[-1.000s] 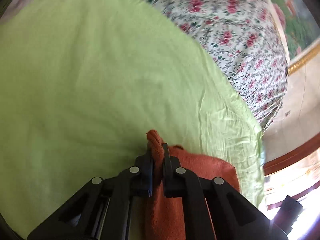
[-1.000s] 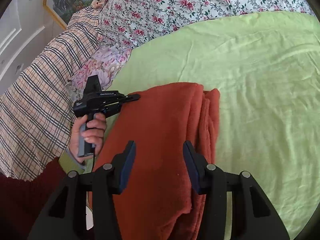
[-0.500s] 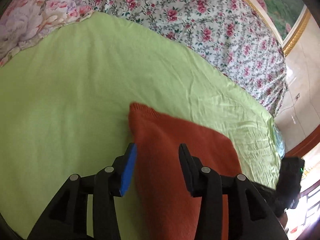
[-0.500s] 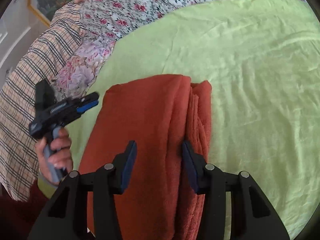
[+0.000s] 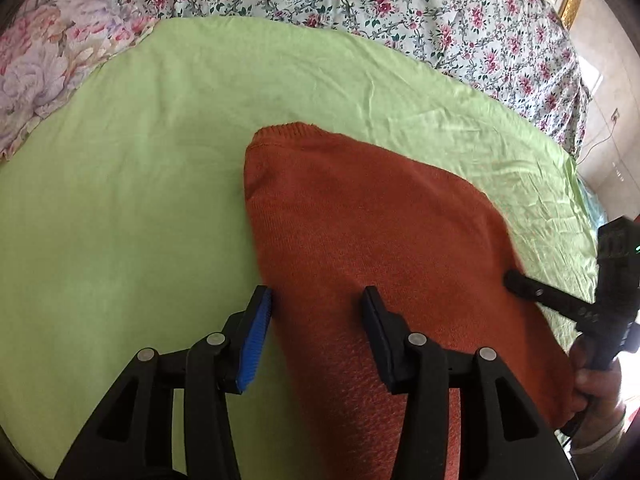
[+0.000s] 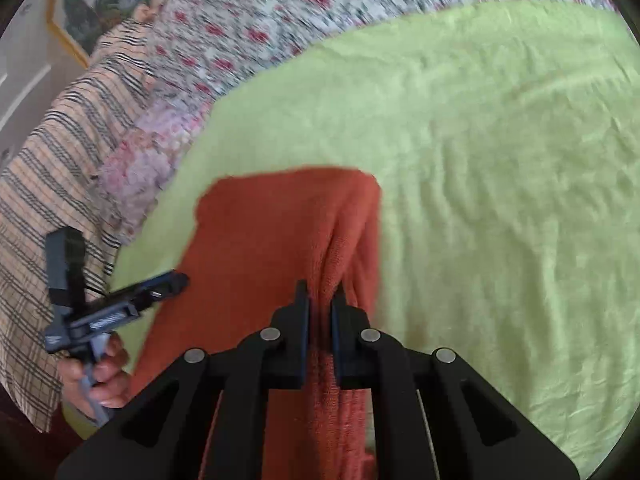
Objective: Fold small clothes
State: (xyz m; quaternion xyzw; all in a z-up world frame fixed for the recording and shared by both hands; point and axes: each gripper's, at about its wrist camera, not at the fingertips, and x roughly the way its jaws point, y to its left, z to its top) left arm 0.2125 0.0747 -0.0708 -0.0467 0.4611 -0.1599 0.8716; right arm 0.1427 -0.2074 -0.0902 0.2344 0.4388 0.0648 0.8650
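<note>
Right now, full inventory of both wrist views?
sweater: 1, rust orange, folded on the green sheet
green sheet: 1, light green, spread over the bed
floral bedding: 1, white with red roses, beyond the sheet
pale floral pillow: 1, pink-lilac, left far corner
plaid cloth: 1, tan with dark checks, left of bed
framed picture: 1, gold frame, wall
left tool: open, over the sweater's left edge
right tool: shut on sweater's right edge

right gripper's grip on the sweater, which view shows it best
The right wrist view. There the right gripper has its jaws shut on a pinched ridge of the sweater, close up though a little blurred. The left wrist view shows only one of its fingers from the side at the sweater's edge, so the pinch itself is hidden.
</note>
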